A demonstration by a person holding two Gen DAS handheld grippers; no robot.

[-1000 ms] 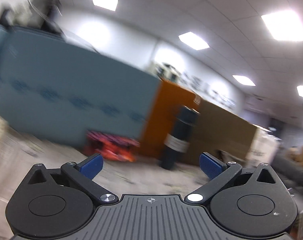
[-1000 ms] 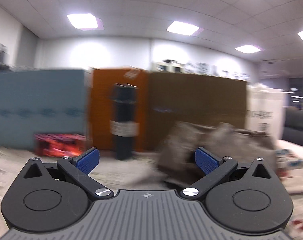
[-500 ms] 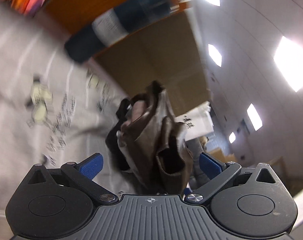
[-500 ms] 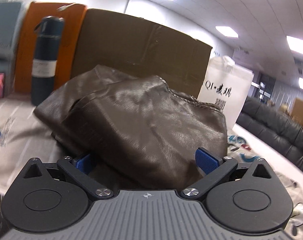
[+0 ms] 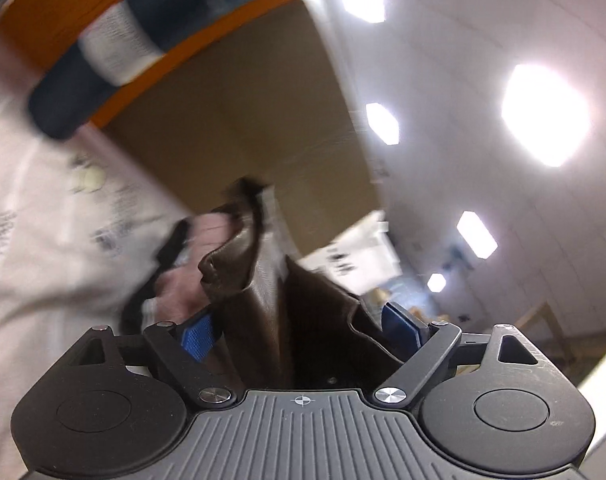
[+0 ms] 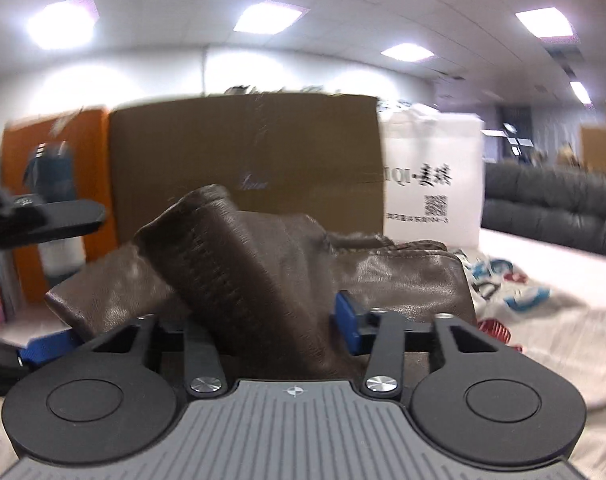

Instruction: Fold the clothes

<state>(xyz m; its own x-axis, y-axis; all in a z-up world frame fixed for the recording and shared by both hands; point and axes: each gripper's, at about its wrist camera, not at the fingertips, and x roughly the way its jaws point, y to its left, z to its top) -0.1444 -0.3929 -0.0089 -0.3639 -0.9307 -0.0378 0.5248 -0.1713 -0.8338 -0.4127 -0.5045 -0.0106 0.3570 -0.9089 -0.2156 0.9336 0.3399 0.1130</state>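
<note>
The left hand-held gripper [image 5: 301, 330] is closing, its blue pads wide apart on either side of a fold of the brown leather garment [image 5: 287, 300]; firm contact cannot be told. This view is rolled, with the patterned counter [image 5: 35, 240] at left and a cardboard box [image 5: 239, 116] behind. In the right wrist view, the right hand-held gripper [image 6: 263, 326] is closing on a ribbed fold of the garment [image 6: 239, 272], which lies bunched on the counter [image 6: 563, 320] before the box [image 6: 247, 160].

Cardboard box [image 6: 247, 160] blocks behind jacket [image 6: 263, 280]; cloth [image 6: 543, 320] rightward open.
</note>
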